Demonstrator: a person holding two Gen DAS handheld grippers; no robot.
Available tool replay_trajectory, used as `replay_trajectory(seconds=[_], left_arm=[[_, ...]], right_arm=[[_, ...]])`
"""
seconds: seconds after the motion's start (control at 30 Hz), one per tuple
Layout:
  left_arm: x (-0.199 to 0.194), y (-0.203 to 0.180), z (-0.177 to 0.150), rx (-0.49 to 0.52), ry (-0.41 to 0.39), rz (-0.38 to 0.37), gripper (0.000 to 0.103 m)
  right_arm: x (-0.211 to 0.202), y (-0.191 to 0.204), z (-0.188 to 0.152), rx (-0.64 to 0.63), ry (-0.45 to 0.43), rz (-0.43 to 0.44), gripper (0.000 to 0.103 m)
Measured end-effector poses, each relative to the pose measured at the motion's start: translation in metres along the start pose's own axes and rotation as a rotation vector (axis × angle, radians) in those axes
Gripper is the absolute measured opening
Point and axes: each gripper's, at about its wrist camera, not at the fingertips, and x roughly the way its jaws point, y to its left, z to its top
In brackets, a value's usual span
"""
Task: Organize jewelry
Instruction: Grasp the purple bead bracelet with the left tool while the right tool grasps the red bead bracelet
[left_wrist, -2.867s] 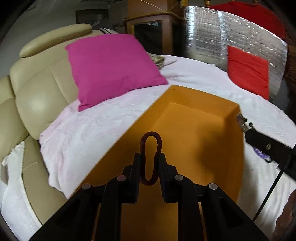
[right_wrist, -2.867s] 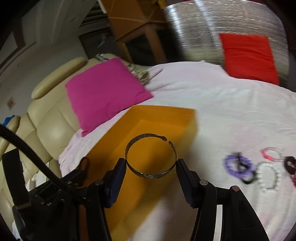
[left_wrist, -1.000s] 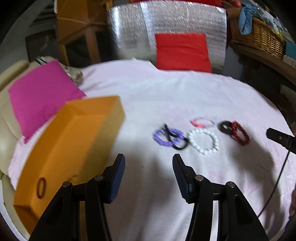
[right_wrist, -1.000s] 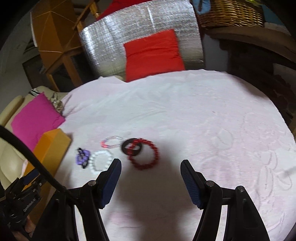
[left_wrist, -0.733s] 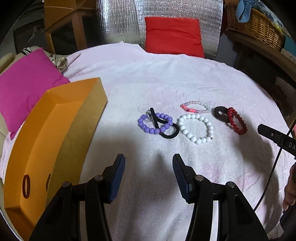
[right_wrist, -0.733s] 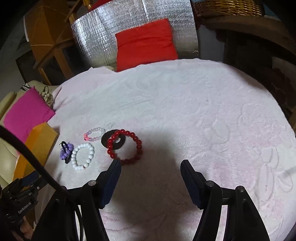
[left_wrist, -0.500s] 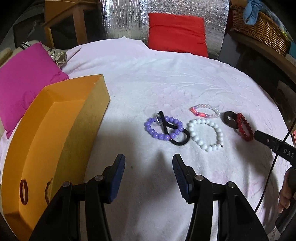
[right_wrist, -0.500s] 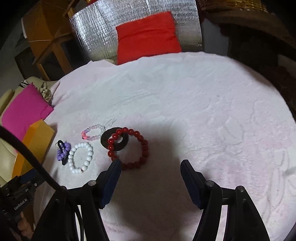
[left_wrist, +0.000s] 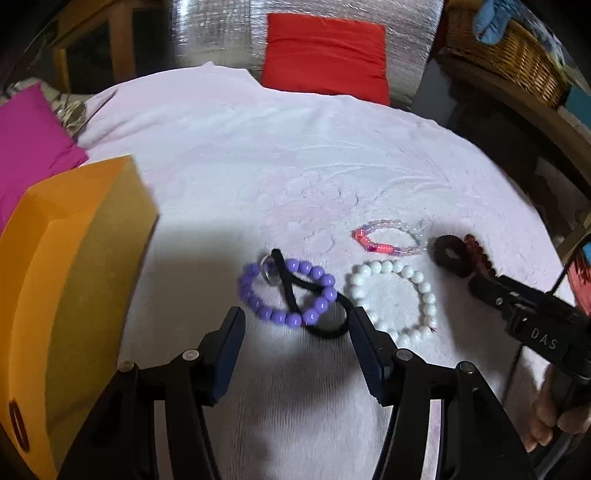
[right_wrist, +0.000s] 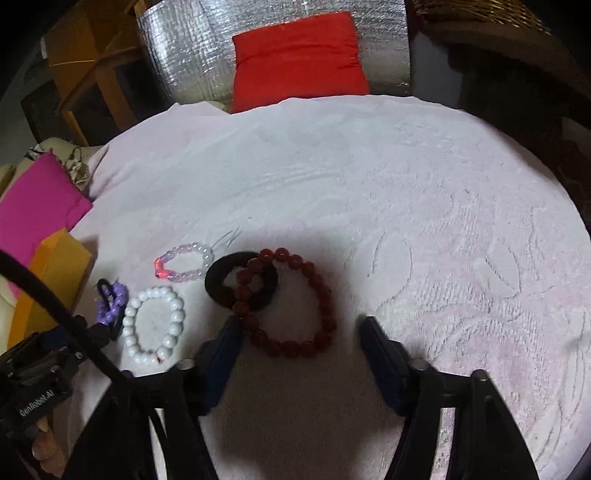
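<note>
Bracelets on pink cloth — left hand-held gripper and right hand-held gripper both spread, empty.

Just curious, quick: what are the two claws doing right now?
Left claw: open, holding nothing.
Right claw: open, holding nothing.

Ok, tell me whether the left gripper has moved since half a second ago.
Yes: the left gripper has closed in on the purple bead bracelet, now between its open fingers.

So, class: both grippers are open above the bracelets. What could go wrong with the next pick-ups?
1. The purple bead bracelet is threaded by a black hair tie; the left gripper may lift both.
2. The dark red bead bracelet overlaps the black ring; the right gripper might drag it along.
</note>
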Motion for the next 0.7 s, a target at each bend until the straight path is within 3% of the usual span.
replay_trajectory(seconds=[0.03, 0.1, 0.13, 0.2, 0.3, 0.7], left_arm=[[0.003, 0.001, 0.001, 0.0, 0.002, 0.003, 0.059], [0.007, 0.008, 0.004, -0.023, 0.007, -0.016, 0.036], [0.009, 0.011, 0.005, -0.035, 0.011, -0.031, 0.032], [0.006, 0.014, 0.005, -0.046, 0.007, -0.055, 0.018], [-0.002, 0.013, 0.004, -0.039, -0.012, -0.111, 0.01], [-0.05, 0.026, -0.008, -0.023, -0.105, -0.219, 0.01]], right_arm=[[0.0, 0.001, 0.001, -0.005, -0.001, -0.016, 0.045], [0.0, 0.001, 0.002, -0.005, -0.003, -0.033, 0.033], [-0.001, -0.001, 0.003, 0.005, -0.002, -0.033, 0.025], [-0.003, -0.01, 0.005, 0.038, 0.001, -0.013, 0.022], [-0.005, -0.022, 0.007, 0.091, 0.016, 0.025, 0.019], [-0.043, -0.048, 0.002, 0.172, -0.033, 0.136, 0.018]])
